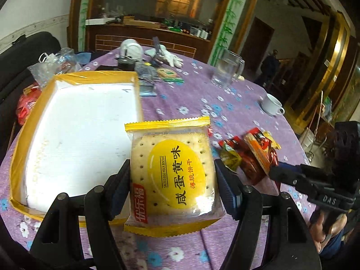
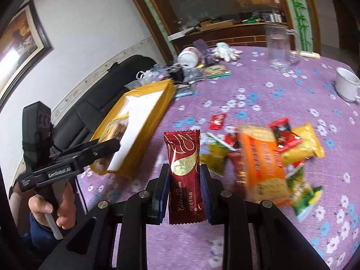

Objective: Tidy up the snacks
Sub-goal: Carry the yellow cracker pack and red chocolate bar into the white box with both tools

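Jaws of the left gripper are clamped on the two side edges of a yellow salted egg yolk biscuit packet, held flat and label-up just off the near right corner of the foam box. That box, white inside with yellow tape round its rim, sits on the purple flowered tabletop. Jaws of the right gripper are closed on a dark red wafer bar, which stands upright between them above the cloth. Just beyond and to its right lies a loose pile of snack packets: orange, yellow, green and red wrappers overlapping one another. Farther back stand a glass jug and a white cup, well apart from the pile.
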`<move>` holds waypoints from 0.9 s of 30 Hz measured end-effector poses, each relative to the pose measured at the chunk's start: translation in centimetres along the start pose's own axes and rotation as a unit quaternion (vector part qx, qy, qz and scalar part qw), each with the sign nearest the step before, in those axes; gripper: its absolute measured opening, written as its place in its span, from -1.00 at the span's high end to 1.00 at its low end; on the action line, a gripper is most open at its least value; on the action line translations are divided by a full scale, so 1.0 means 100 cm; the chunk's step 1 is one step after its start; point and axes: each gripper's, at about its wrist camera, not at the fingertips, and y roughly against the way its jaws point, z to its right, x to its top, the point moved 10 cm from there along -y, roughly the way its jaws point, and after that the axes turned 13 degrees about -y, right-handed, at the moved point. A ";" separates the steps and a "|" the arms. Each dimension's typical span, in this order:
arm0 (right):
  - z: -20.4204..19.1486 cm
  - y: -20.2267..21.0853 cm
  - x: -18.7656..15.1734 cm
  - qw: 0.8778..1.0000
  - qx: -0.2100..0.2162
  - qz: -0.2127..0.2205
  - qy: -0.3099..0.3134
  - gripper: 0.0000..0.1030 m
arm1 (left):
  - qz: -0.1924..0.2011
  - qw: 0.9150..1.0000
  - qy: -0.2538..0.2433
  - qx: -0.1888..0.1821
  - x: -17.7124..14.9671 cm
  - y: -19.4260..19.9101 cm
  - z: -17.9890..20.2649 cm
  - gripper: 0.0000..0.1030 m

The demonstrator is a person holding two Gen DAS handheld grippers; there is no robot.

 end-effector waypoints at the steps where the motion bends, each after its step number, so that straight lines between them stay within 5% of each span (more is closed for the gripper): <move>1: -0.006 -0.003 -0.001 1.000 0.001 -0.003 0.005 0.49 | 0.000 1.000 0.003 0.002 -0.001 0.001 -0.004 -0.35; 27: -0.132 -0.086 -0.017 0.994 0.052 -0.076 0.066 0.50 | -0.007 0.994 0.087 0.061 -0.035 0.009 -0.105 -0.36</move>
